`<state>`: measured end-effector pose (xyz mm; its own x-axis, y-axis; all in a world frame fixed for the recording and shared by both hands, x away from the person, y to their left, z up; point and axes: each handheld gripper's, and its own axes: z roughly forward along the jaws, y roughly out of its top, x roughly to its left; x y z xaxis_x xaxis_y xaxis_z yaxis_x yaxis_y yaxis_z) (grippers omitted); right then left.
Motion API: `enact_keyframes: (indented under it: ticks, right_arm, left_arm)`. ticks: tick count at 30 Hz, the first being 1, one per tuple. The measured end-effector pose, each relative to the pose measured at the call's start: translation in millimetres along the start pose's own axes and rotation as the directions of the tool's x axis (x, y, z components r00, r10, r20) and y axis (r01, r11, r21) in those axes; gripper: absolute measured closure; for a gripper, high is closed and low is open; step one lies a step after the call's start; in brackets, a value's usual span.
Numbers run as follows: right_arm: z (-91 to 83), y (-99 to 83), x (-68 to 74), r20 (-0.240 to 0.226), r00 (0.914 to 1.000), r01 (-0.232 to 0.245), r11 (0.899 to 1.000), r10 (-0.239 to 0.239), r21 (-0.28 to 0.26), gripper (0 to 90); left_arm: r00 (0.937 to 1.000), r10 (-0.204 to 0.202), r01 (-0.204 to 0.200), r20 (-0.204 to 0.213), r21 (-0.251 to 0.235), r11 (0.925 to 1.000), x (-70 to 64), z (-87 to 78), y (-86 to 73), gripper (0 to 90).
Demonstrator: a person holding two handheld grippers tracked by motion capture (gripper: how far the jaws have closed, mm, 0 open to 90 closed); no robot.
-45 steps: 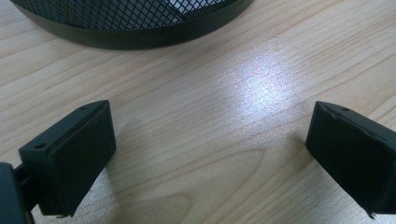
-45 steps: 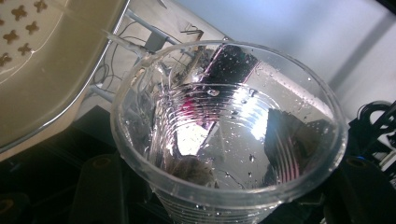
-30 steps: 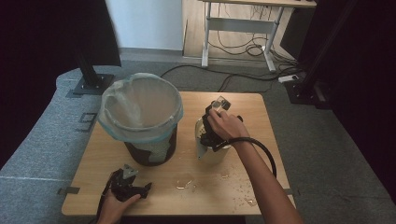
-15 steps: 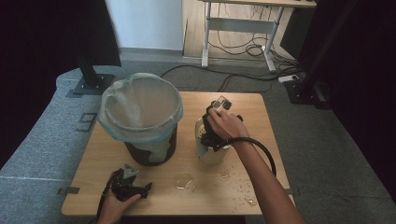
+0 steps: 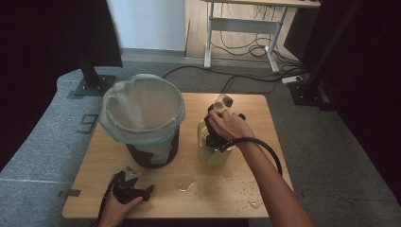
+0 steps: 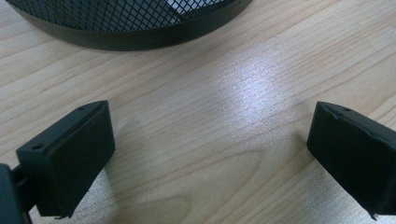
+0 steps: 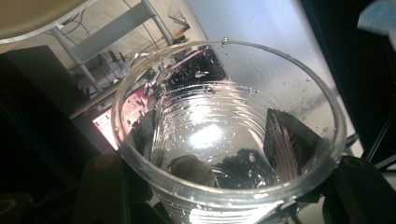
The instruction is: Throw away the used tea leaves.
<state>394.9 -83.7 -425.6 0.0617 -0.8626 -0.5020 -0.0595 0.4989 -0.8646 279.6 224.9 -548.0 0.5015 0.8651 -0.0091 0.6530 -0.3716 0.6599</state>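
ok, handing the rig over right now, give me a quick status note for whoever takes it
Right tool: shut on a clear plastic cup, wet inside, held over a metal container right of centre on the table.
Left tool: open, holding nothing, low over bare wood at the near-left edge, by the base of the mesh bin.
The bin has a plastic liner.
Done: unclear; water drops lie spilled on the near table.
Left: probably emptying the cup and binning it, then wiping up.
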Motion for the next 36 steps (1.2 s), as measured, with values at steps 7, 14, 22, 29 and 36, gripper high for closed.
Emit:
enact_keyframes:
  ticks: [7,14,22,29,36]
  right_arm:
    - [-0.4,7.7,-3.4,0.002,0.9989,0.046,0.999,-0.046,-0.009,39.8]
    - [-0.6,2.0,-2.2,-0.016,0.9953,-0.095,0.995,0.096,0.012,39.7]
    - [-0.4,-1.4,4.0,-0.065,0.9617,-0.266,0.964,0.266,0.007,39.5]
    - [-1.2,-2.7,5.1,-0.066,0.9559,-0.286,0.958,0.286,0.015,39.3]
    - [-2.3,1.1,-3.0,0.005,0.9946,-0.104,0.993,0.104,0.052,39.7]
  left_arm:
    - [1.0000,0.001,-0.001,0.000,0.000,1.0000,0.0,0.0,0.0,0.4]
    - [1.0000,0.001,-0.001,0.000,0.000,1.0000,0.0,0.0,0.1,0.3]
    - [1.0000,0.004,-0.004,0.001,0.003,1.0000,0.2,-0.1,0.1,0.3]
    - [1.0000,0.002,-0.002,0.001,0.002,1.0000,0.1,-0.1,0.0,0.3]
    - [1.0000,0.002,-0.002,0.000,0.002,1.0000,0.0,0.0,0.1,0.2]
